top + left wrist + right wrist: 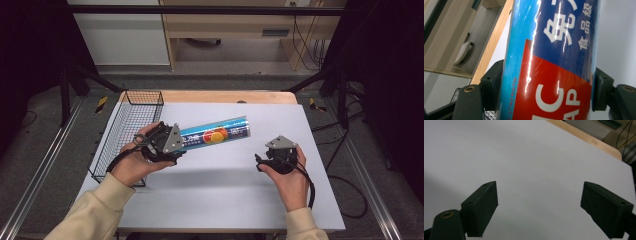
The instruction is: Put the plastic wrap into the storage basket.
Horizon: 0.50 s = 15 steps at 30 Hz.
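The table, a wooden top covered by a pale grey sheet, carries everything here. At its left edge stands the black wire basket, long and rectangular, with its open top facing up.

Just right of the wire basket is the blue cylindrical tube with a red and orange label. It is held off the table, nearly level, with its far end pointing away from the basket toward the middle of the sheet. In the left gripper view the tube rises between the two black jaws, glossy, with white characters on blue above and white letters on red below.

The left hand-held gripper, right beside the wire basket's near end, is clamped on the near end of that tube, both pads pressing its sides.

The right hand-held gripper is well away from the wire basket, on the far side of the tube from it, low above bare grey sheet. Its jaws stand apart with nothing between them, as the right gripper view shows.
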Tool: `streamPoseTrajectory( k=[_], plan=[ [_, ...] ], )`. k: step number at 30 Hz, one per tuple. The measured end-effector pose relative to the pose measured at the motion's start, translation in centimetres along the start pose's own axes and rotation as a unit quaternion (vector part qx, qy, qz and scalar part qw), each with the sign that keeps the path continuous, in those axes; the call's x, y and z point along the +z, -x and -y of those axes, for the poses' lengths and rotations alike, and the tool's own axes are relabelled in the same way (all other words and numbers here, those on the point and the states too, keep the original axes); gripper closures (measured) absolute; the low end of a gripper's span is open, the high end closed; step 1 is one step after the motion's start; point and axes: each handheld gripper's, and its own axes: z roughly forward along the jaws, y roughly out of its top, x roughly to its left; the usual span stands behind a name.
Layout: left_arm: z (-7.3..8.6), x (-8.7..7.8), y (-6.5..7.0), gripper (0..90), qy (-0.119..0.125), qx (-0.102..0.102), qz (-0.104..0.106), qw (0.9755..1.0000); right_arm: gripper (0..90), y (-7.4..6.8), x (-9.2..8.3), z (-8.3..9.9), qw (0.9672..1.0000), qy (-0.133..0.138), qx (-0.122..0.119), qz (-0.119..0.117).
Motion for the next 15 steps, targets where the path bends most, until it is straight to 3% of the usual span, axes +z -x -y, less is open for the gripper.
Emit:
streamPoseTrajectory(
  k=[2,7,11,15],
  plan=[
    [0.4,-0.2,-0.4,29.1,0.002,-0.007,0.0,1.0,14.7,0.1,-0.1,0.5,0.9998,0.007,0.012,0.013],
    [1.5,-0.9,-1.3,29.2,-0.009,-0.022,-0.01,0.9997,12.7,0.2,-0.7,1.3,0.998,0.028,0.052,0.019],
    [2.1,-2.0,-1.5,29.2,-0.02,-0.027,-0.024,0.9992,11.7,0.1,-0.8,1.7,0.9981,0.008,0.061,0.003],
    [2.3,-3.5,-1.6,29.3,-0.03,-0.038,-0.043,0.9979,8.9,-0.4,-0.8,2.1,0.9965,0.001,0.083,0.01]
  ],
)
